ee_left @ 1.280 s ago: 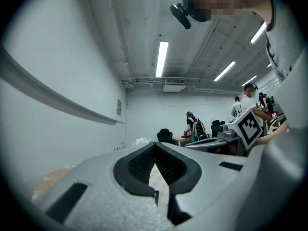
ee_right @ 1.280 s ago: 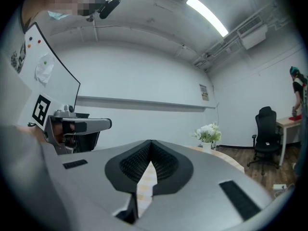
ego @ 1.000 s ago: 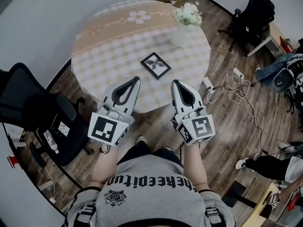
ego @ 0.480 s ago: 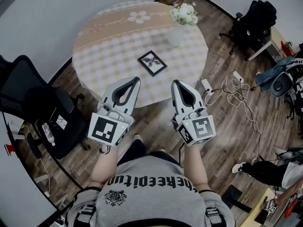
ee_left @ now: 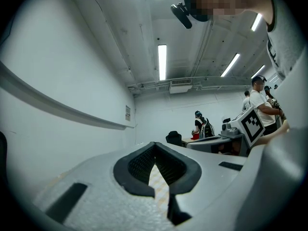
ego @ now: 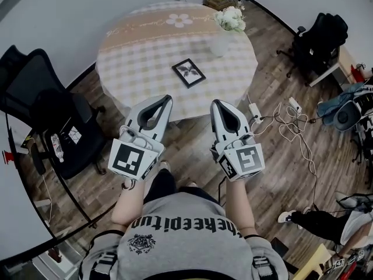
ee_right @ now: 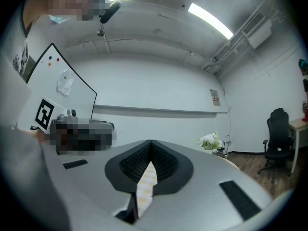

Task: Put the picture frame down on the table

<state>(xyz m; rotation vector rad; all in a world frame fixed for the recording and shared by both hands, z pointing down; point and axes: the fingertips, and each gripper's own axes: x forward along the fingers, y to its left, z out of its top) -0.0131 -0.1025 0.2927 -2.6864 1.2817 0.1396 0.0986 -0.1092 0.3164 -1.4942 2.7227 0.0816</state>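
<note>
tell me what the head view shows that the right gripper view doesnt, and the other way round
Only the head view: the picture frame lying flat on the round table, and the white cables on the floor. Only the right gripper view: the ceiling lights. Both: the right gripper, its fingers together and empty, and the white flowers.

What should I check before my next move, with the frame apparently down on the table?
1. Picture frame lying flat on the table: ok, it lies face up near the middle.
2. Frame away from the table's rim: ok, checked cloth shows on every side of it.
3. Frame apart from the vase: ok, there is a clear gap between them.
4. Left gripper empty: ok, its jaws are together with nothing between them.
5. Right gripper empty: ok, its jaws are together with nothing between them.
6. Grippers off the frame: ok, both are held near the table's near edge, well short of it.
</note>
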